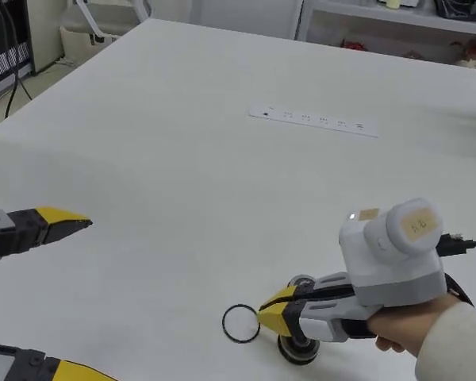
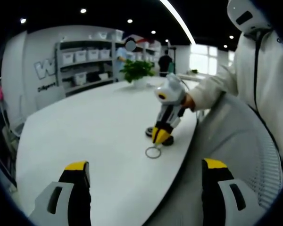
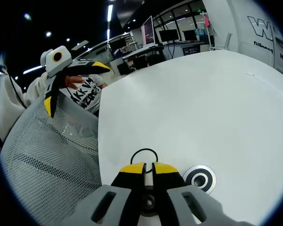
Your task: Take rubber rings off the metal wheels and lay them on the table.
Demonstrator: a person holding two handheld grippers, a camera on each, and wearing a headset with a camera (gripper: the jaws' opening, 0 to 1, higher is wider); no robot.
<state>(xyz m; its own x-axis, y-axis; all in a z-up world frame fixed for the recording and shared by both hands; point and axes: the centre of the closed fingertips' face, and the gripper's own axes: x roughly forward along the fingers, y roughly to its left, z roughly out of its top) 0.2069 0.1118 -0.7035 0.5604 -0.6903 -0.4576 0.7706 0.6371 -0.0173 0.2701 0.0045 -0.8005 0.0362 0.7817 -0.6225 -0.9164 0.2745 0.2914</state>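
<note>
While the left gripper (image 2: 145, 165) gapes empty, the right gripper (image 3: 148, 167) is closed beside the rubber ring (image 1: 240, 324).

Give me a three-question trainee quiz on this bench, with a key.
1. True or false: the jaws of the left gripper are shut.
2. Where is the loose rubber ring? A) flat on the table, just ahead of the jaws of the right gripper; B) on the floor; C) between the left gripper's jaws.
3. Short answer: in the right gripper view, what stands on the table right beside that gripper's jaws?
Key: 1 false, they stand wide apart; 2 A; 3 a metal wheel.
</note>
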